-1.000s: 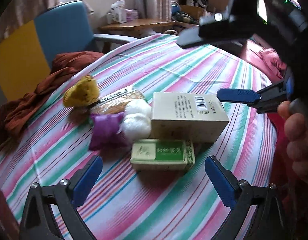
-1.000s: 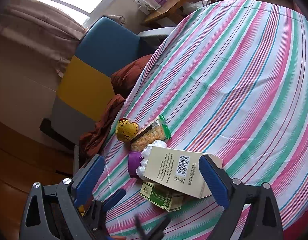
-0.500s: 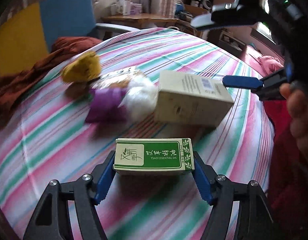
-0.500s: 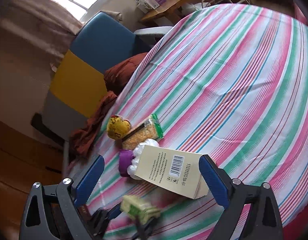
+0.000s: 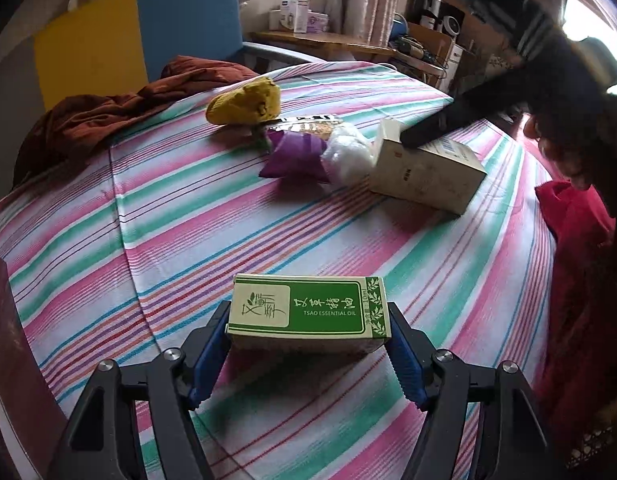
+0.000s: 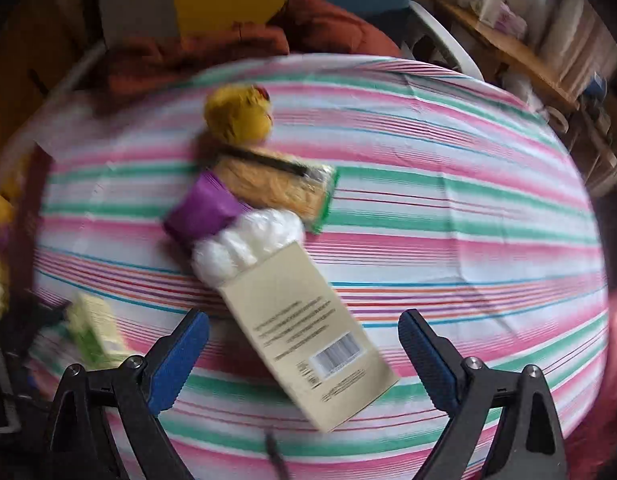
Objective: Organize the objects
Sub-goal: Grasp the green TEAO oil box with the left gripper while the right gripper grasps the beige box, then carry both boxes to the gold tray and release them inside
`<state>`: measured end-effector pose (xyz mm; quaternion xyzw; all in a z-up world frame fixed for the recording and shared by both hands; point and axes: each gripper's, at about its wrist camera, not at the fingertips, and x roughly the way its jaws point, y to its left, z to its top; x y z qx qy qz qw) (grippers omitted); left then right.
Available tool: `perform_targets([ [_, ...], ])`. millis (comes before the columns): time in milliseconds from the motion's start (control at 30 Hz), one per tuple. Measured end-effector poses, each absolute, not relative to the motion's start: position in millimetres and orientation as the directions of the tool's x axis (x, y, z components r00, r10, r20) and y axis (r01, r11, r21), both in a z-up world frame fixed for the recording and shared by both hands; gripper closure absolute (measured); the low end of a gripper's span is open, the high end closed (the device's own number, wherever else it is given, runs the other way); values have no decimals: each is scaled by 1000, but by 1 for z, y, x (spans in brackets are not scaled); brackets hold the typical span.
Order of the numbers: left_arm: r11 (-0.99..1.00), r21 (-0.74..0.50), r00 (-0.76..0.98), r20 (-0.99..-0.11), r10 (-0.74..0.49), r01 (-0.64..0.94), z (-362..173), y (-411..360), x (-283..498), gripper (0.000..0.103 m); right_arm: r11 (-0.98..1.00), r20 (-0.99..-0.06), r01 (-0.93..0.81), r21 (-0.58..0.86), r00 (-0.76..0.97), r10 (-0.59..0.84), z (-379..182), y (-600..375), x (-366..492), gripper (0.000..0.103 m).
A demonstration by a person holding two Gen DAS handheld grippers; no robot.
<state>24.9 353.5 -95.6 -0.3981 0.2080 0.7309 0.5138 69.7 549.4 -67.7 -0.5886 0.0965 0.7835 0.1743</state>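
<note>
1. The desk [image 5: 156,216] under its pink, green and white striped cloth carries the lot: five things in a touching cluster, a sixth held apart.
2. One long beige cardboard carton [image 6: 304,336] lies flat between the wide-open right claw [image 6: 302,344]. It touches the white bundle, so closing askew could shove its neighbours along.
3. One flat packet of tan noodle-like food [image 6: 276,188] lies beyond, half covered; dragging the cluster could crush it.
4. One green and white essential-oil box [image 5: 308,312] is gripped endwise by the left claw [image 5: 310,342], low over the near cloth. A light pinch may let it pivot or slip.
5. One yellow soft toy [image 5: 244,100].
6. One purple pouch [image 5: 296,152].
7. One white crinkled plastic bundle [image 5: 344,152].
</note>
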Motion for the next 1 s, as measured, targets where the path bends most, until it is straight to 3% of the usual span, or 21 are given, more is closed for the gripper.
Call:
perform_targets([
  [133,-409,-101,-173,-797,579,-907,-96,356,22,30,-923,-969,-379,-57,-203,143,-83,542,67,42],
  [200,-410,-106,-169,-798,579,-906,-97,356,21,30,-924,-967,-380,-47,-215,137,-81,535,71,52],
  [633,-497,-68,-249,-802,544,-865,-91,337,18,31,-915,-943,-400,57,-323,83,-53,489,103,52],
  [1000,-593,-3,-429,-688,585,-805,-18,276,29,30,-916,-869,-360,176,-494,27,-16,440,95,52],
])
